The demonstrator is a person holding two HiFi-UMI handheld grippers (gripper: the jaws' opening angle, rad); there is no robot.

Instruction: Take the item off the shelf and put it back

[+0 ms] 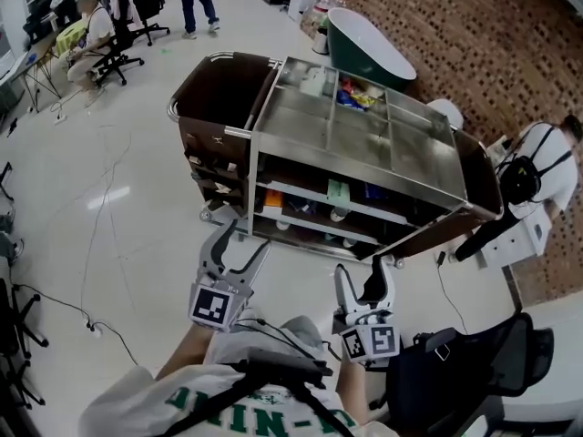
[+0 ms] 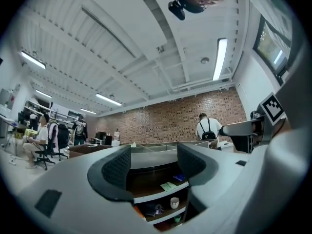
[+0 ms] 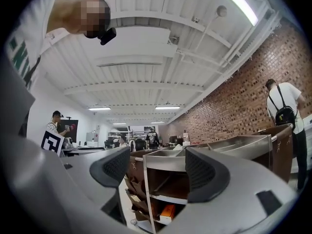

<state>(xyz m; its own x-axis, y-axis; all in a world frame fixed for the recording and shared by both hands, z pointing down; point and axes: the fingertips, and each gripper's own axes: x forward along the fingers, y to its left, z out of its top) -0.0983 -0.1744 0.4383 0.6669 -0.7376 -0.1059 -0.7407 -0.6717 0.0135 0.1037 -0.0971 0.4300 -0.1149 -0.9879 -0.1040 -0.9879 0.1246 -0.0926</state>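
**Desk:** Nearest the lens, left gripper and right gripper are held low before a white shirt, each with jaws apart and nothing between them. Where's the item?

**Photographer:** Untouched at twelve o'clock, well apart from both. Probably the flat green packet on the middle shelf of the steel cart.

**Desk:** What could go wrong?

**Photographer:** A jaw may clip the cart's hard, glossy rim, since the shelf sits recessed beneath it. The thin packet could slip, and the round cup at its six o'clock could topple.
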